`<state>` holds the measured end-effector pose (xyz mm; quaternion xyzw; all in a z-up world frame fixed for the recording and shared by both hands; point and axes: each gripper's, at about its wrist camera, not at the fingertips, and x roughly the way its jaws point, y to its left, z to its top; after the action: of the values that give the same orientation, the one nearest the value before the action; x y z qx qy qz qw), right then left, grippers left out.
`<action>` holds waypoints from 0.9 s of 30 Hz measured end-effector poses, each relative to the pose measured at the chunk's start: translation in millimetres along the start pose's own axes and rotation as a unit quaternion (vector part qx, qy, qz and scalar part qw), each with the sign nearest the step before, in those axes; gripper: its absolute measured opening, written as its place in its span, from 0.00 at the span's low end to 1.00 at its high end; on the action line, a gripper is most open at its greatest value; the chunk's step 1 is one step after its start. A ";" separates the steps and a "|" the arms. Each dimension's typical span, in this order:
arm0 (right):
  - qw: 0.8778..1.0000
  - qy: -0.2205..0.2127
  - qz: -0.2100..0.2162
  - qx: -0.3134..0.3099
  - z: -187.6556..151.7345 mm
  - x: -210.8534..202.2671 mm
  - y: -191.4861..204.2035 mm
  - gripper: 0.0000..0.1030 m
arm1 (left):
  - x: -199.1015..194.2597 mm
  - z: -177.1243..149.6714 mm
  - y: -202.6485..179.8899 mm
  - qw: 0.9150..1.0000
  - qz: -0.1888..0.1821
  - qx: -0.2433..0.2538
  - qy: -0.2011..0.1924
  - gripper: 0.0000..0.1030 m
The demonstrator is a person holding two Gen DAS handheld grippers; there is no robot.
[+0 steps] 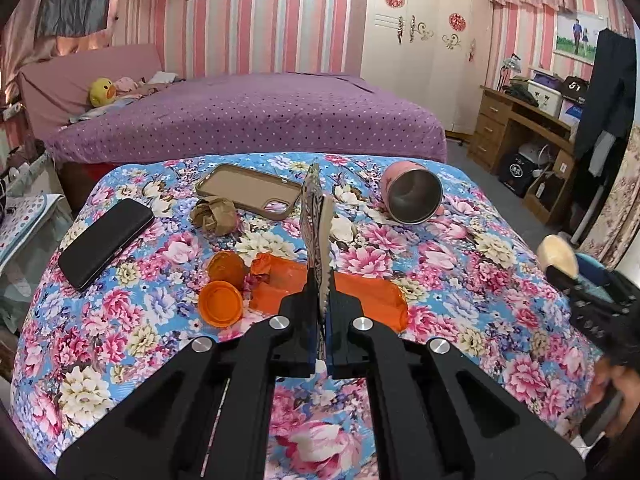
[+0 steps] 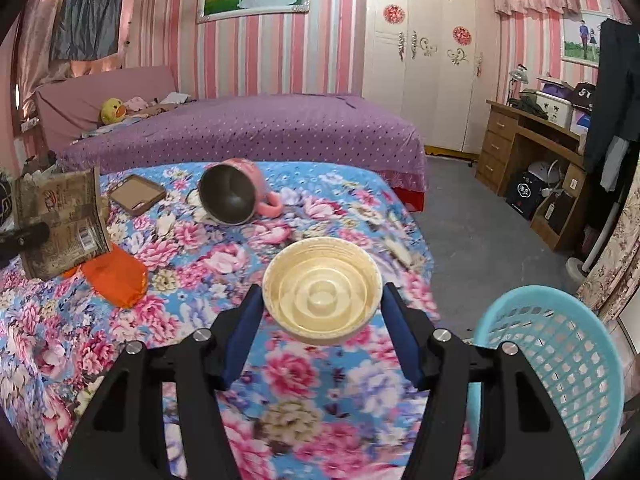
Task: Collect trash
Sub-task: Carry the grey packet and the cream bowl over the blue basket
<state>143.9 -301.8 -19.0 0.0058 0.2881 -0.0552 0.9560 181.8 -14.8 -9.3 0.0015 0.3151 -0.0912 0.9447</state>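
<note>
Trash is being carried by both tongs at once. The left tongs [image 1: 320, 308] are clamped tight on a flattened, printed snack wrapper [image 1: 316, 232], held edge-on and upright above the floral counter [image 1: 460, 280]; the same wrapper [image 2: 64, 220] is seen broadside at the left edge of the right wrist view. The right tongs [image 2: 320, 312] are held partway wide around a cream plastic cup [image 2: 322, 294], its round body caught between the blue pads [image 2: 240, 336] (the concentric moulded rings face the camera, and whether they are its base or its inside cannot be told).

A light blue basket [image 2: 560, 368] stands just beside the counter's right edge, close to the right tongs; in all likelihood it is where the trash is to go. What it holds already cannot be seen, so nothing can be counted as delivered.

Left on the counter, judged as trash: a crumpled brown paper ball [image 1: 214, 216], an orange wrapper [image 1: 344, 292] lying flat, and two small orange cups [image 1: 222, 292] beside it. A black phone [image 1: 104, 242], a tan phone case [image 1: 250, 190] and a tipped pink mug [image 1: 412, 196] are probably to be left alone.

The task is judged to be around its middle: two pieces lifted but not yet dropped, several pieces not yet picked up.
</note>
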 end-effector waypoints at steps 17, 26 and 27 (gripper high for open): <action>0.997 -0.011 -0.055 0.048 -8.1 -23.3 -93.2 0.58 | -8.1 -10.4 -87.2 0.999 -0.004 0.039 -0.023 0.01; 0.994 -0.013 -0.088 0.060 -19.3 -37.4 -144.9 0.58 | -19.0 -19.9 -149.0 0.996 -0.039 0.074 -0.027 0.01; 0.994 -0.013 -0.090 0.061 -20.3 -39.1 -150.0 0.58 | -20.0 -19.4 -156.0 0.996 -0.038 0.080 -0.028 0.01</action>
<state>84.0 -446.1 -11.3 0.0372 0.2712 -0.1588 0.9486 127.5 -163.6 -4.4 0.0627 0.2801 -0.1524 0.9457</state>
